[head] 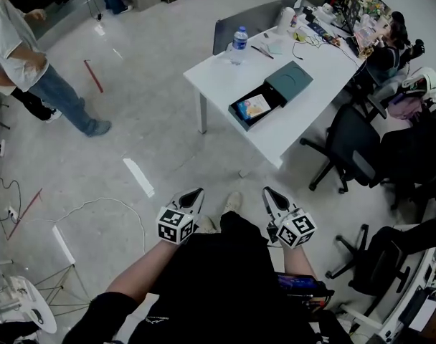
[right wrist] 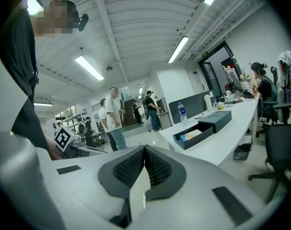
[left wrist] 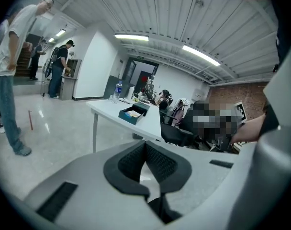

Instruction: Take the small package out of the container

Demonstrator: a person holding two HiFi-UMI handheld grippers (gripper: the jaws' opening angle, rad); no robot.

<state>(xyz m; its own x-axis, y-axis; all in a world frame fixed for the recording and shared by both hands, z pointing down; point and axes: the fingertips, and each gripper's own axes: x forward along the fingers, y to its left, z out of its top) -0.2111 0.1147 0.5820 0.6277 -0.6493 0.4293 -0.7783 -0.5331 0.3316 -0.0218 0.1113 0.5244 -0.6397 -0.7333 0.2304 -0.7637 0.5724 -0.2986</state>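
Note:
An open dark box [head: 257,108] lies on the white table [head: 304,113], with a small colourful package [head: 254,107] inside it and its dark lid [head: 289,79] beside it. The same box [right wrist: 195,136] shows in the right gripper view, and far off as the box [left wrist: 132,114] in the left gripper view. My left gripper [head: 192,196] and right gripper [head: 272,196] are held close to my body, well short of the table. Both are shut with nothing between the jaws.
A water bottle [head: 238,45] stands at the table's far corner, with clutter beyond it. Black office chairs [head: 347,149] crowd the table's right side. A person in a white shirt [head: 21,56] stands at the left. Cables [head: 96,206] and tape marks lie on the floor.

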